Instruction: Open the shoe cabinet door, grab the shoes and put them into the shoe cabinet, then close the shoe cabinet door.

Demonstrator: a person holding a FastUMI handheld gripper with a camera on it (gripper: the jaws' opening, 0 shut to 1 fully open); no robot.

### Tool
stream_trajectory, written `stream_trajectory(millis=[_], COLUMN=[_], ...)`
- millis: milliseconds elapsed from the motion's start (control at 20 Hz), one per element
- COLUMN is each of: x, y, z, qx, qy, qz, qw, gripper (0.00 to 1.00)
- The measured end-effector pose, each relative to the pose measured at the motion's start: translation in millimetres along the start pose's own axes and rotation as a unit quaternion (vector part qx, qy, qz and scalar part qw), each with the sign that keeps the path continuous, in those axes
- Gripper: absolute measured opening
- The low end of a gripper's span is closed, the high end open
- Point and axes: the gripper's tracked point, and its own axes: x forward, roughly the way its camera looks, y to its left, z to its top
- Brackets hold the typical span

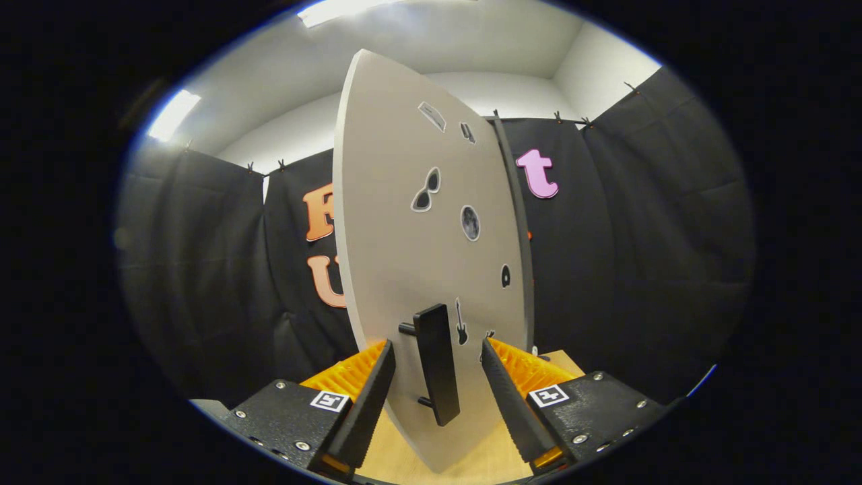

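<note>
Hand-held gripper [436,380] spread wide, fingers on both sides of the black bar handle [436,364] and not pressing on it. Handle standing upright between the fingers, fixed on the pale shoe cabinet door [404,202] by two short posts. Door seen nearly edge-on, probably swung partly open (hard to judge through the fisheye). Small stickers [426,190] scattered over the door face, among them sunglasses and a guitar. Light wooden counter [397,451] below the fingers.
</note>
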Motion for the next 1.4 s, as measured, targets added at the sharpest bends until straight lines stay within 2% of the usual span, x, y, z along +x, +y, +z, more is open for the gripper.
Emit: stream_trajectory(millis=[200, 350, 450, 650, 900, 1400], x=[14.4, 38.6, 60.1, 100.4, 109.2, 148.7], y=[27.7, 35.0, 52.4, 57.6, 66.7, 79.3], z=[-3.6, 0.8, -0.7, -7.7, -7.6, -7.7], qx=[-0.009, -0.024, -0.017, -0.041, -0.032, -0.041], qy=[0.005, -0.002, -0.006, -0.006, -0.005, -0.002], qz=[0.035, 0.045, 0.069, 0.056, 0.069, 0.054], qw=[0.999, 0.999, 0.997, 0.998, 0.997, 0.998], gripper=[0.83, 0.84, 0.84, 0.85, 0.84, 0.85])
